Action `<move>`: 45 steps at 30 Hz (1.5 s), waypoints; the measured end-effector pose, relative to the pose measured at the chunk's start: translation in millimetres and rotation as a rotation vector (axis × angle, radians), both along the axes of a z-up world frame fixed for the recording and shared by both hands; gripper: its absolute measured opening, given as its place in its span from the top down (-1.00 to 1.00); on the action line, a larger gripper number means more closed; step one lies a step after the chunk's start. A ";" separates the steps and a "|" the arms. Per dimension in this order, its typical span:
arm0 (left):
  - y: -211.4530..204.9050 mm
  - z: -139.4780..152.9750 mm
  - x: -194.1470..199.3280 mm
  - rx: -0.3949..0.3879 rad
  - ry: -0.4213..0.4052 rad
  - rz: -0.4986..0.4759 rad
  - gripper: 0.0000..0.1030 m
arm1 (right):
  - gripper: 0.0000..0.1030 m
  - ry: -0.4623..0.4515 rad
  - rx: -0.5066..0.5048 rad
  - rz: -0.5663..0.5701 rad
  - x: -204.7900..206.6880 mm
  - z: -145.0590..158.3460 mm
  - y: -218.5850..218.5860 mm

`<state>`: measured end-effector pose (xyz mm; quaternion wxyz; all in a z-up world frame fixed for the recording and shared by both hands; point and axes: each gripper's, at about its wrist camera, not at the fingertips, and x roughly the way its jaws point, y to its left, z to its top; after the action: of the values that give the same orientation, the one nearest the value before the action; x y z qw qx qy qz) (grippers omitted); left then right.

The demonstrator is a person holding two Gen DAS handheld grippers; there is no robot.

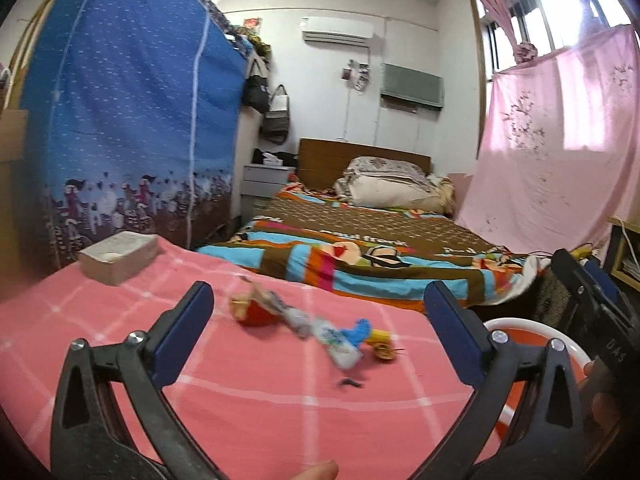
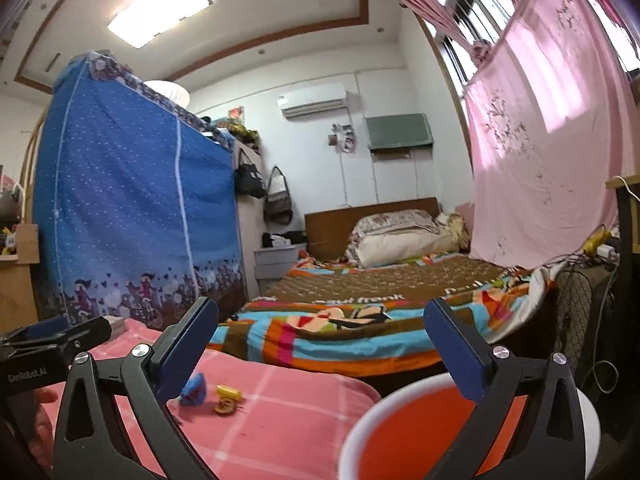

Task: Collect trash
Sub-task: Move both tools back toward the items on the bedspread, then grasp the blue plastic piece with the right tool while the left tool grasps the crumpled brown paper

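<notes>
Several bits of trash lie on the pink checked cloth point(image 1: 240, 420): a red wrapper point(image 1: 256, 314), a clear plastic wrapper point(image 1: 332, 340), a blue crumpled piece point(image 1: 358, 330), a yellow piece point(image 1: 380, 336) and a brown round piece point(image 1: 384, 354). My left gripper point(image 1: 320, 300) is open above and short of them, with nothing between its fingers. A white-rimmed orange bin point(image 1: 520, 326) stands at the cloth's right edge. My right gripper point(image 2: 322, 312) is open over the bin point(image 2: 360, 420), holding nothing. The blue piece point(image 2: 194, 390) and yellow piece point(image 2: 228, 392) lie left of it.
A beige box point(image 1: 118, 256) rests on the far left of the cloth. Behind it stands a blue fabric wardrobe point(image 1: 132, 120). A bed with a striped cover point(image 1: 360, 248) lies beyond. A pink curtain point(image 1: 560, 140) hangs at the right, and a dark fan grille point(image 2: 580, 312) stands beside the bed.
</notes>
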<state>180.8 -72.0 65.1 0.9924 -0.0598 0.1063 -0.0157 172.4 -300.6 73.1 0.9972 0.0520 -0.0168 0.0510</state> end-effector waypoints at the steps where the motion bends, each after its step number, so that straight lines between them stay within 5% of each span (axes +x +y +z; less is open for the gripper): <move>1: 5.2 -1.2 0.3 0.002 -0.001 0.011 -1.00 | -1.00 -0.007 -0.002 0.006 0.6 -0.3 4.0; 13: 54.7 -6.7 9.0 0.045 0.008 0.088 -1.00 | -1.00 0.019 -0.046 0.093 26.8 -6.9 54.4; 22: 68.5 -20.0 43.3 0.028 0.137 0.023 -1.00 | -1.00 0.232 -0.129 0.140 67.4 -19.1 85.7; 32: 71.2 -47.1 94.8 -0.076 0.407 -0.093 -0.10 | -0.25 0.515 -0.195 0.288 111.9 -45.1 110.0; 38: 72.7 -52.3 112.2 -0.131 0.449 -0.110 0.21 | 0.08 0.611 -0.220 0.342 125.1 -55.8 118.8; 43: 63.0 -47.1 116.8 -0.100 0.433 -0.131 0.31 | 0.29 0.641 -0.177 0.387 131.5 -57.4 115.9; 45: 58.3 -46.9 120.4 -0.082 0.444 -0.135 0.64 | 0.39 0.647 -0.165 0.405 132.1 -56.9 115.2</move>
<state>301.1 -13.8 18.3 0.9381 -0.0948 0.3251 -0.0727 304.5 -185.3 16.1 0.9215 -0.0128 0.3135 0.2287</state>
